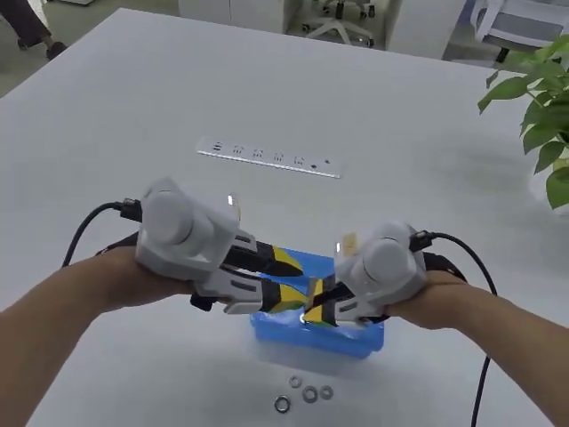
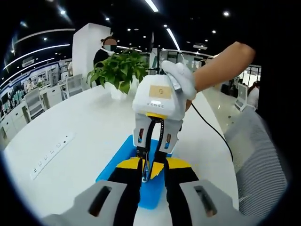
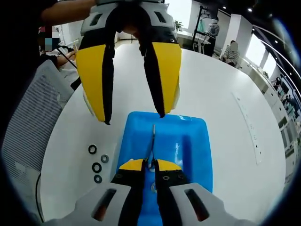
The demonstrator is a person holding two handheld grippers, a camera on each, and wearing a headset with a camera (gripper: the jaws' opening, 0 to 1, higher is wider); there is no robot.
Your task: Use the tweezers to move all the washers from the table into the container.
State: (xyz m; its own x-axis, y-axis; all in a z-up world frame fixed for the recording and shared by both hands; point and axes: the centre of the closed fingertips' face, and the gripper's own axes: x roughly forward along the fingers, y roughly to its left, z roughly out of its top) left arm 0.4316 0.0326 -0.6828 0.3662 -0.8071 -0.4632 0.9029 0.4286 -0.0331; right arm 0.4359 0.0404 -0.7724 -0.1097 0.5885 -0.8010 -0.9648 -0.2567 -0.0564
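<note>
A blue container (image 1: pixel 356 342) sits near the table's front edge, with both grippers meeting over it. My right gripper (image 3: pixel 149 165) is shut on thin metal tweezers (image 3: pixel 152 141), which point forward over the container (image 3: pixel 188 141). My left gripper (image 3: pixel 134 117) faces it with its yellow jaws open; the tweezers' tip lies just below them. In the left gripper view the tweezers (image 2: pixel 146 170) stand between my own jaws (image 2: pixel 151 165), held by the right gripper (image 2: pixel 149 149). Several washers (image 1: pixel 307 393) lie on the table just in front of the container, also seen as washers (image 3: pixel 97 167) left of it.
A white power strip (image 1: pixel 267 157) lies across the middle of the table. A green plant (image 1: pixel 542 116) stands at the right edge. Black cables (image 1: pixel 89 227) trail from both grippers. Office chairs (image 1: pixel 338 22) stand beyond the far edge.
</note>
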